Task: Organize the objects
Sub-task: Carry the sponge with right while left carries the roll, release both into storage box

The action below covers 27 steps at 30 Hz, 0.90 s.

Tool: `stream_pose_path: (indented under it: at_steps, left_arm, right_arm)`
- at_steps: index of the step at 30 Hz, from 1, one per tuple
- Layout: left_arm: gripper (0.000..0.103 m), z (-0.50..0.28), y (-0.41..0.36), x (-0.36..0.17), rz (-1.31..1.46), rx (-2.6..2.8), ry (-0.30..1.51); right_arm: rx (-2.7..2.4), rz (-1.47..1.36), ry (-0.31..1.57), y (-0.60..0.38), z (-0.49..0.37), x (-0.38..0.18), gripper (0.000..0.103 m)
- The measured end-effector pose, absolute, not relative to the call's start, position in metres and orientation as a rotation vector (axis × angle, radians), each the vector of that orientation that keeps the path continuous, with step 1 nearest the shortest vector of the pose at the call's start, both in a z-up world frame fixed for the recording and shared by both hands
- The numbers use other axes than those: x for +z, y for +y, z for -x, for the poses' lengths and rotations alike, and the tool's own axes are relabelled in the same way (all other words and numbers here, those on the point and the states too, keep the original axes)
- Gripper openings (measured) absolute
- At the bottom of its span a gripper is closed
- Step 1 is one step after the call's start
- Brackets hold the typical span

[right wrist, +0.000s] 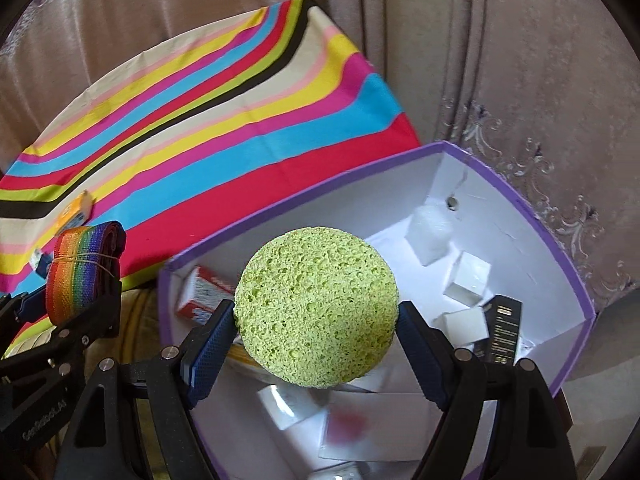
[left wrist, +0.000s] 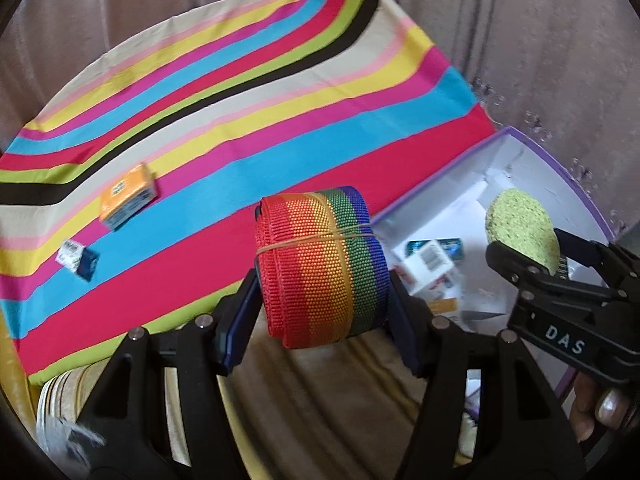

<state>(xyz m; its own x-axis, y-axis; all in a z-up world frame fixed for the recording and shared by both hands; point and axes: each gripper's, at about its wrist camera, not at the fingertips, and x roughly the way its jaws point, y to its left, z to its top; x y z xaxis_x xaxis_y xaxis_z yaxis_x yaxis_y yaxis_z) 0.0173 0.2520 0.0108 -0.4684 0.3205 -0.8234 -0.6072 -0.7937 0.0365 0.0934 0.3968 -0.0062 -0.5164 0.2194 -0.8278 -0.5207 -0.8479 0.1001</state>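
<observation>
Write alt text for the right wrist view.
The right gripper grips a round green sponge in its jaws above an open purple-rimmed box of small cartons. At left, the left gripper holds a rainbow strap roll beside a striped cloth.

Purple box (right wrist: 576,280) runs off the frame's bottom; small carton's (left wrist: 78,260) print blurred

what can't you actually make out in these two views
- Left wrist view: the print on the orange box and the small blue packet on the striped cloth is blurred.
- Right wrist view: the green sponge in the right gripper hides the middle of the purple-rimmed box; the items below it are blurred.
- Left wrist view: the rainbow strap roll in the left gripper covers what lies behind it.
</observation>
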Motion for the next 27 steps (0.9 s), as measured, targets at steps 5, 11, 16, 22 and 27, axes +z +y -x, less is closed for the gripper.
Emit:
stream_pose_path:
  at_steps: [5,11,16,22,27]
  left_arm:
    - [0.064,-0.024,0.267,0.011,1.152,2.205,0.451]
    - [0.064,-0.030,0.278,0.012,1.122,2.134,0.437]
    - [0.064,-0.038,0.287,0.016,1.083,2.067,0.428]
    - [0.078,-0.044,0.293,0.017,1.082,2.010,0.416]
    - [0.082,-0.031,0.279,0.018,1.130,2.026,0.311]
  right_arm:
    - [2.329,1.203,0.479,0.409,-0.102,-0.007,0.081]
    - [2.278,1.182,0.499,0.428,-0.113,-0.010,0.081]
    - [2.236,1.172,0.509,0.441,-0.122,-0.013,0.081]
    - [2.197,1.185,0.518,0.452,-0.129,-0.016,0.081]
    - [2.186,1.212,0.533,0.451,-0.127,-0.021,0.082]
